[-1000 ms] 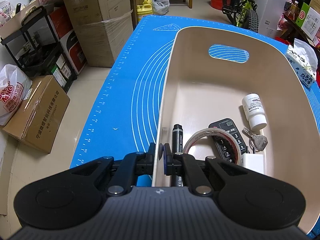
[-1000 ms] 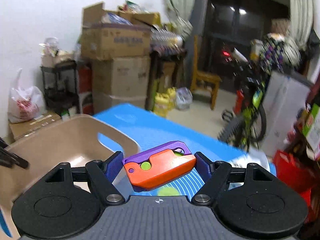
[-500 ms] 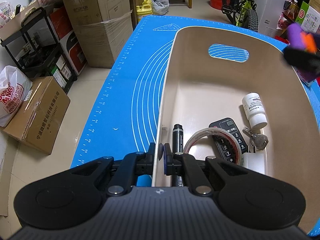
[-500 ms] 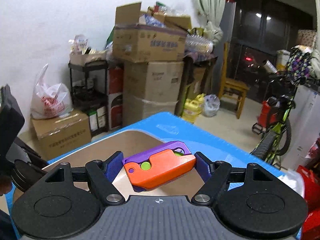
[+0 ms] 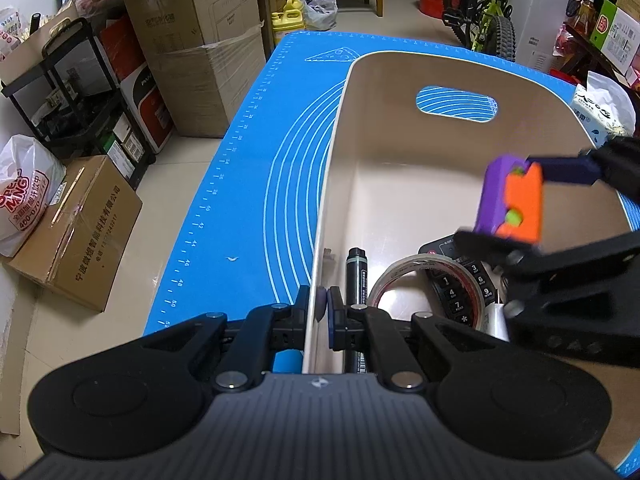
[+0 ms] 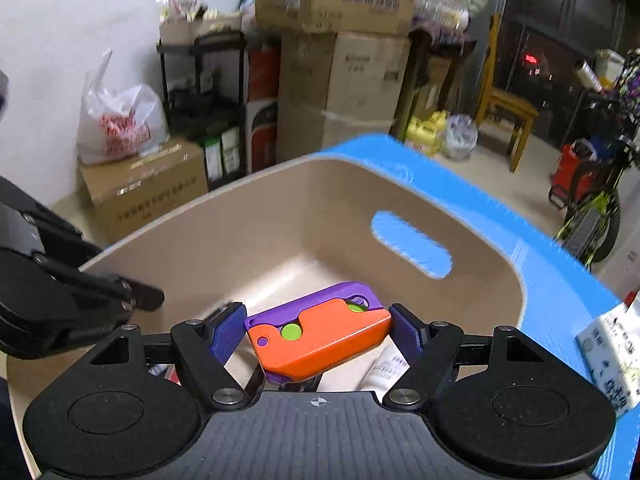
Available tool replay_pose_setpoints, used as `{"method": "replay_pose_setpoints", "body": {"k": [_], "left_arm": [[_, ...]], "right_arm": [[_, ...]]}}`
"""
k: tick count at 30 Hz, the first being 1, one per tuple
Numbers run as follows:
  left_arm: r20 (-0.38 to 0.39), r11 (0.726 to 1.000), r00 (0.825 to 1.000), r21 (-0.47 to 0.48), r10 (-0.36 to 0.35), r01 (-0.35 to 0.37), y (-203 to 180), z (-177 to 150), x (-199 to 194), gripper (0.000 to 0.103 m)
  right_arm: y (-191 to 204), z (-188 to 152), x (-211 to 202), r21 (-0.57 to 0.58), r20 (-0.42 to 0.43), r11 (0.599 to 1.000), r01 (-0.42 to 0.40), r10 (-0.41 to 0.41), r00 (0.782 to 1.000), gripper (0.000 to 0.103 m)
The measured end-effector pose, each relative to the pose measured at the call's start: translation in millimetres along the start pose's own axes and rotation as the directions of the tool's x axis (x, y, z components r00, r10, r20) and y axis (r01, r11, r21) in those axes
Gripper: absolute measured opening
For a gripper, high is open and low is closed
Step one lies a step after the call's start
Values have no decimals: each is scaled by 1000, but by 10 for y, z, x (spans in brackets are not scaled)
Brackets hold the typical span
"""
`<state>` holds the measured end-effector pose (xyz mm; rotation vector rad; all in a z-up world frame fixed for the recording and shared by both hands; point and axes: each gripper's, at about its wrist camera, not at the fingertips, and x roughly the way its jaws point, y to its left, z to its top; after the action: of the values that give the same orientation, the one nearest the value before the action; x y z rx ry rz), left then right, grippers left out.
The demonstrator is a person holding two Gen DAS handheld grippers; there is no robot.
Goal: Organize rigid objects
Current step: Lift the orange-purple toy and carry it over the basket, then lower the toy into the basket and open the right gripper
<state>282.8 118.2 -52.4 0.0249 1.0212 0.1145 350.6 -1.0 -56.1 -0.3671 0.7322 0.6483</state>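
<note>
A beige bin [image 5: 400, 80] [image 6: 280, 200] stands on the blue mat [image 5: 272, 140]. My left gripper [image 5: 323, 306] is shut on the bin's near-left wall. My right gripper [image 6: 318, 330] is shut on an orange and purple toy [image 6: 320, 336] and holds it above the bin's inside; the toy also shows in the left wrist view [image 5: 510, 200]. In the bin lie a black marker [image 5: 356, 276], a tape roll [image 5: 420, 276] and a black remote [image 5: 460, 284], partly hidden by the right gripper.
A tissue pack [image 5: 600, 112] [image 6: 608, 360] lies on the mat right of the bin. Cardboard boxes [image 5: 200, 48], a black shelf [image 5: 80, 92], a white bag [image 5: 24, 196], a chair and a bicycle [image 5: 488, 12] stand on the floor beyond the table.
My right gripper has carried the toy leftward and down, from beside the bin to over its inside. It now covers the white bottle and keys. My left gripper has not moved.
</note>
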Motion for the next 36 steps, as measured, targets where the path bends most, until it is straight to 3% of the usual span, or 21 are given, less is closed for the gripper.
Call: {"method": "replay_pose_setpoints", "body": {"k": [8,11,15,21,27,36], "left_arm": [[1,1000,1000,6,6,-6,-11,-3,-1,10],[1,1000,1000,6,6,-6,-13,-3,0,10],[0,1000,1000,4,5,-5,-12,2,-6,10],[1,1000,1000,6,6,-6,-9,0,-3,10],[1,1000,1000,7,7,-8,-11,-3,0,10],[3,1000,1000,12,12,-12,-19,-6,6,10]], "right_arm": [[145,8,164,-70,-126,998,-5,-4,992,78],[168,5,154,-68,-133,998,-15,6,991,82],[81,5,45,-34,-75,999,-28,26,997,92],[-158,45,-285,16,43,1000,-2,1,999,92],[-556,47,-660,94,181,993,69,-85,980,92],[-1408,-254,-646,276,179,948,156,-210,961,92]]}}
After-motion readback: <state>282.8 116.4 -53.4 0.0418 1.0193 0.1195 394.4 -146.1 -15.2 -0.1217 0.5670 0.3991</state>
